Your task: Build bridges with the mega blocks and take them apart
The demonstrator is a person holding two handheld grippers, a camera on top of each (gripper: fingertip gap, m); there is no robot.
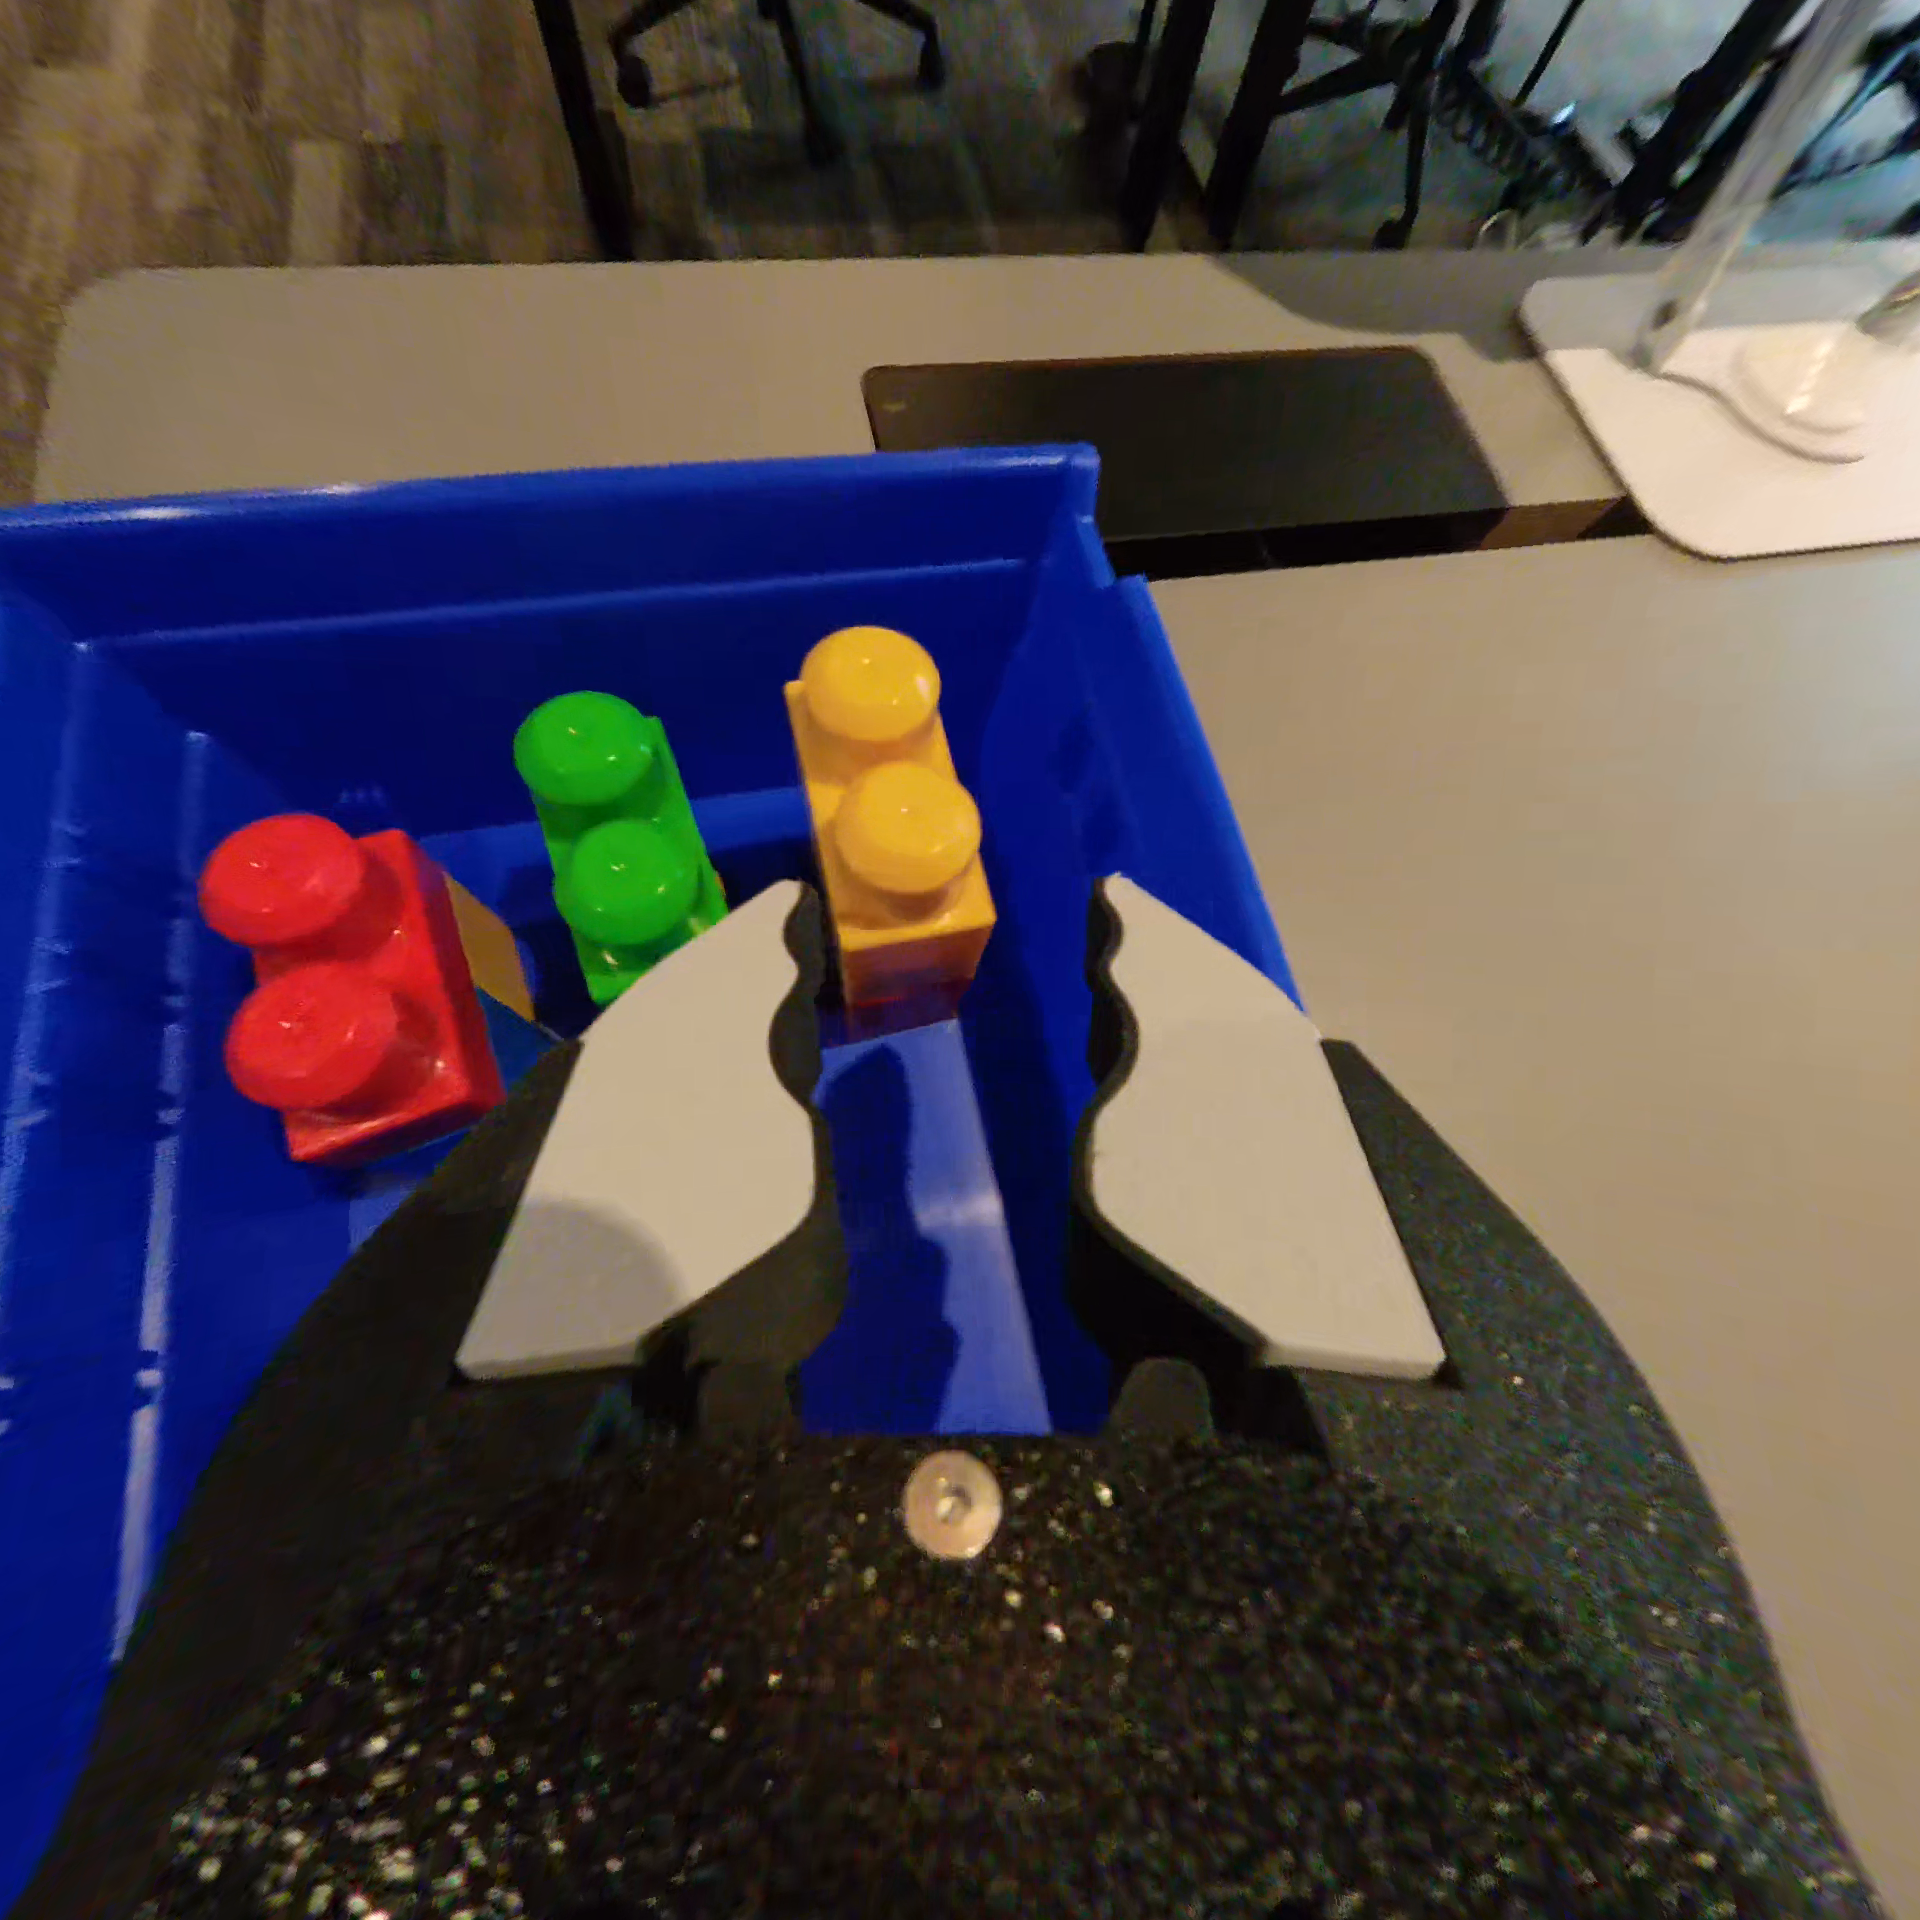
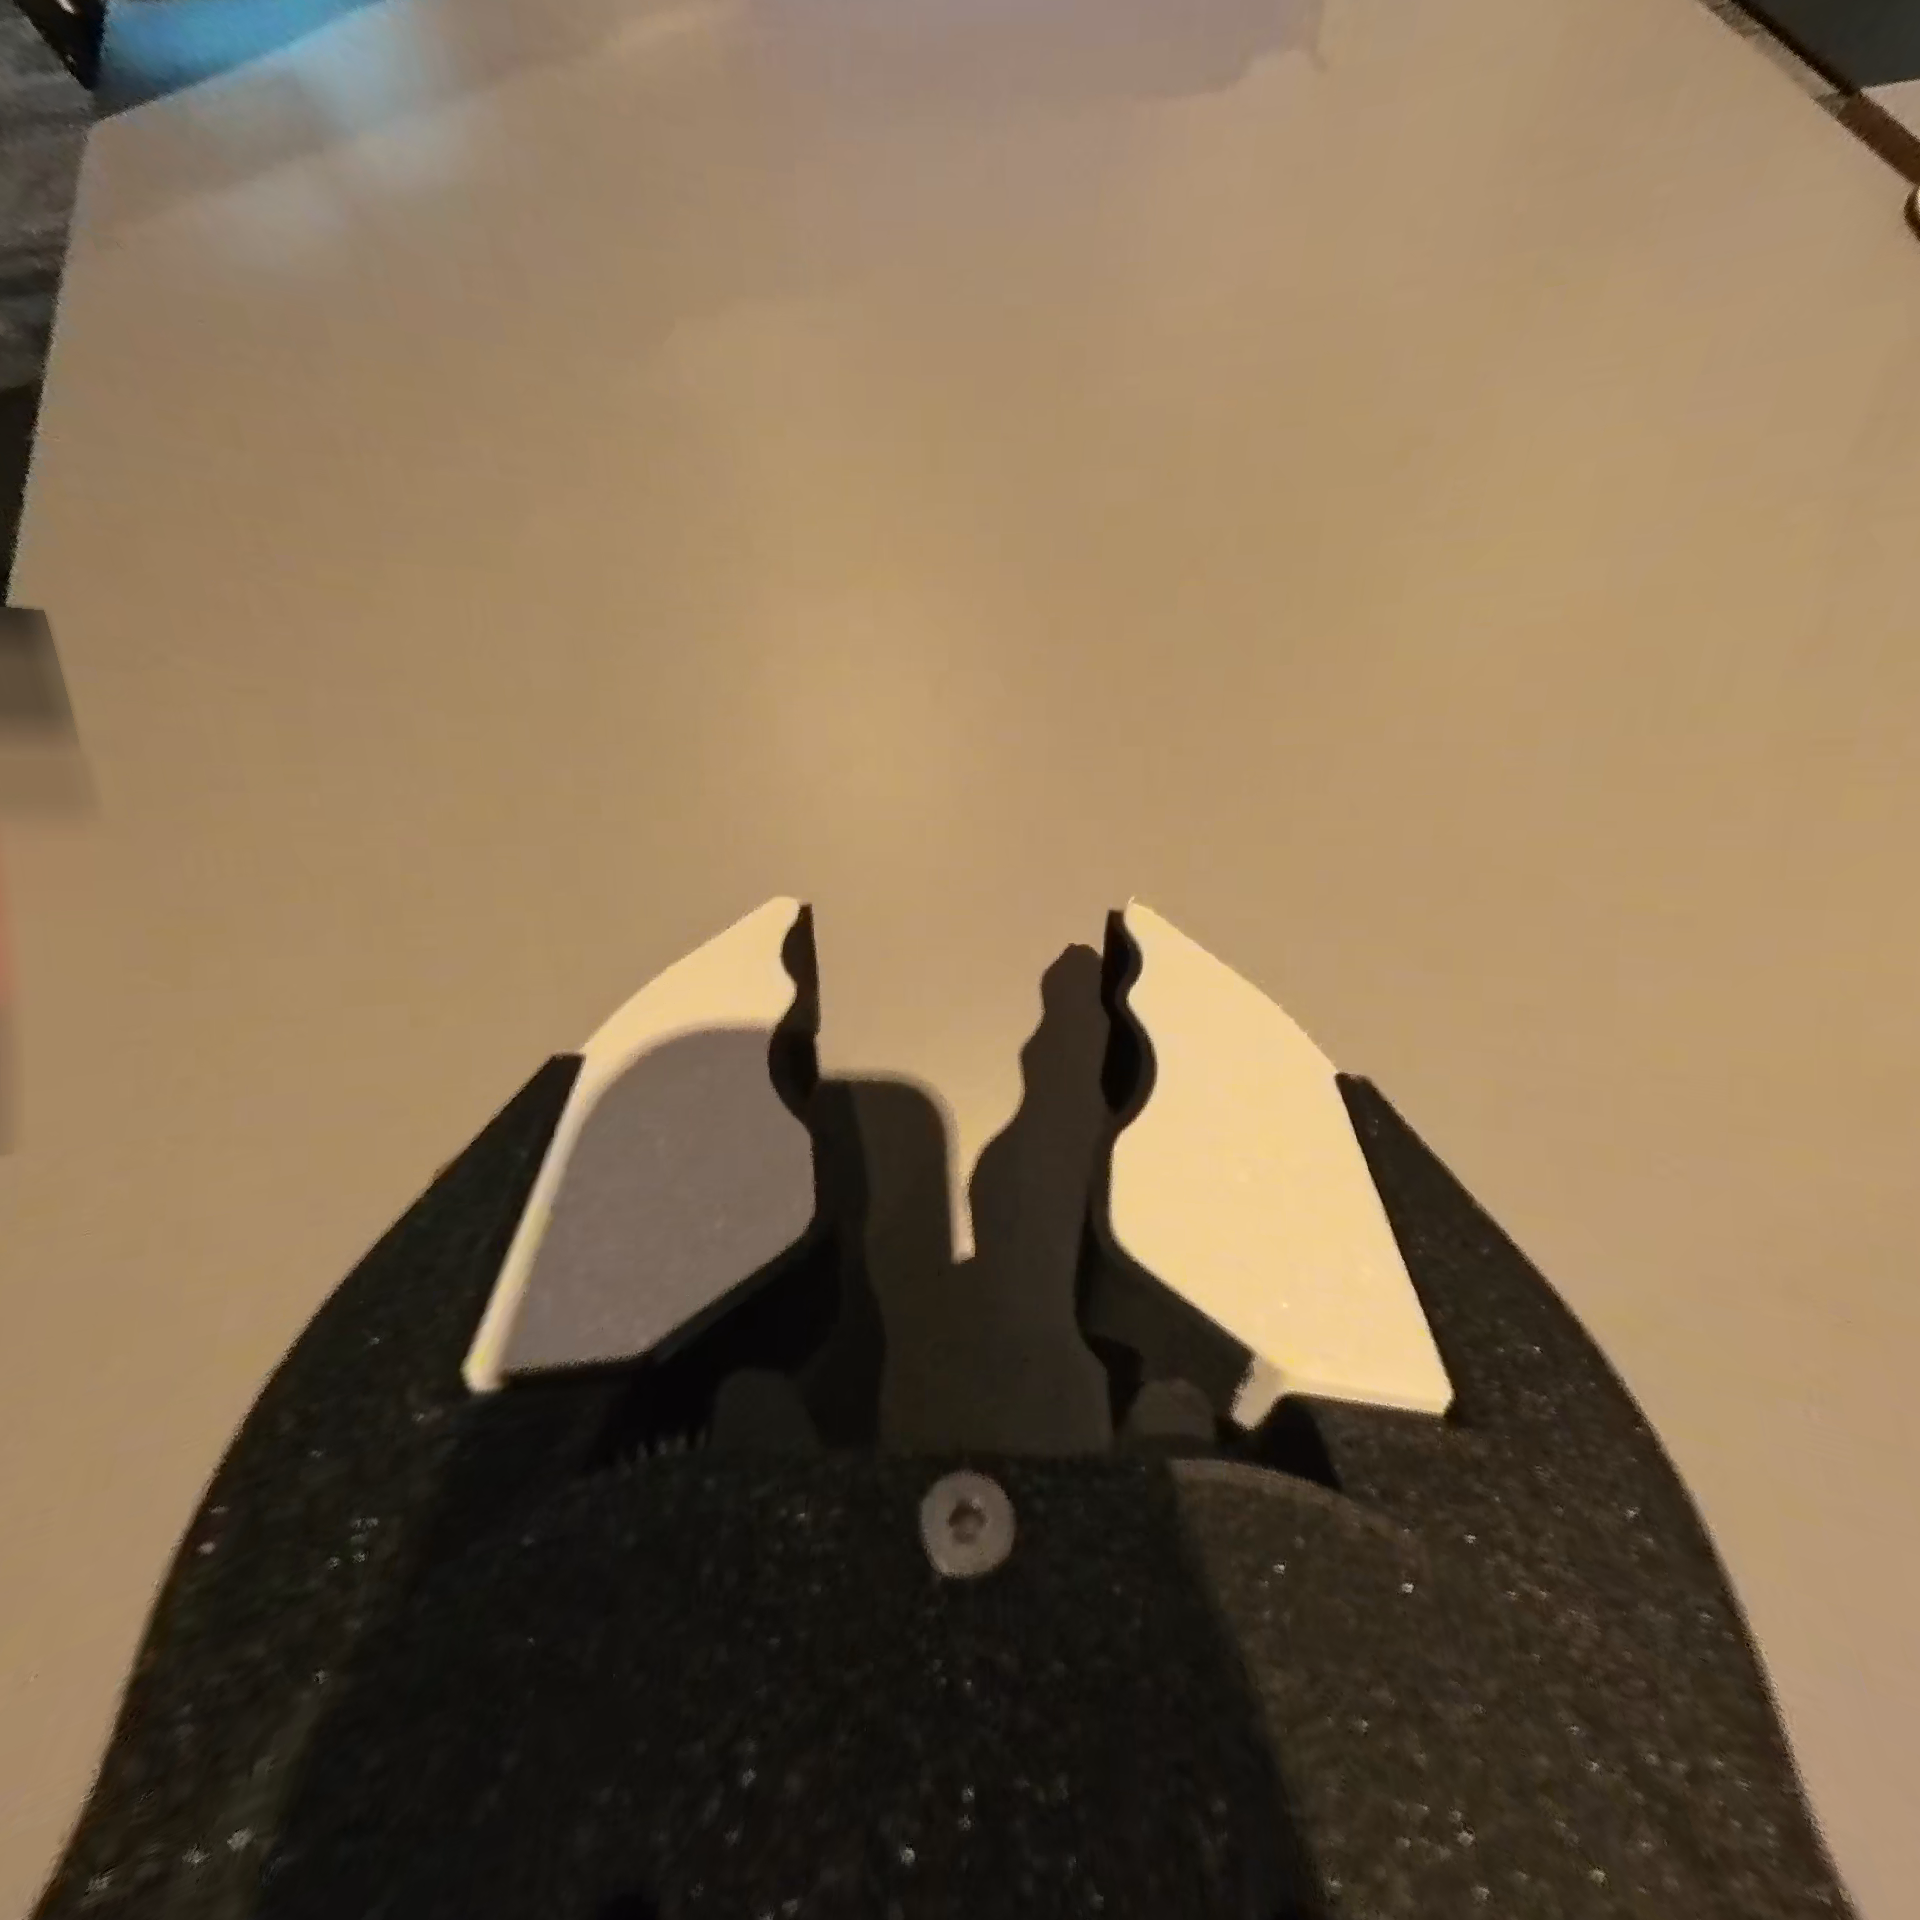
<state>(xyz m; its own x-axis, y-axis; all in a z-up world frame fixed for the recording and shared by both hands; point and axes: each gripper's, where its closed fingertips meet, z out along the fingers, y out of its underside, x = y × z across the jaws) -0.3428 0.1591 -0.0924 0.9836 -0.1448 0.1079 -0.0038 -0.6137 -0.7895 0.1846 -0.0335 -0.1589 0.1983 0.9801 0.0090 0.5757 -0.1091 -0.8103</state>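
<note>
Mega blocks, a red block [image 1: 343, 997], a green block [image 1: 613, 831] and a yellow block [image 1: 894, 821], stand in our blue bin [image 1: 520, 540]. Our left gripper [image 1: 951, 904] gapes empty beside the yellow one; our right gripper [image 2: 961, 920] hangs wide over the table [image 2: 935, 468].

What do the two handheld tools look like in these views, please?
Both look alike: the left tool and right tool have speckled black, grainy bodies, two pale grey wedge-shaped fingers with wavy black inner edges, and a round screw at the centre. No cables or sleeves show.
</note>
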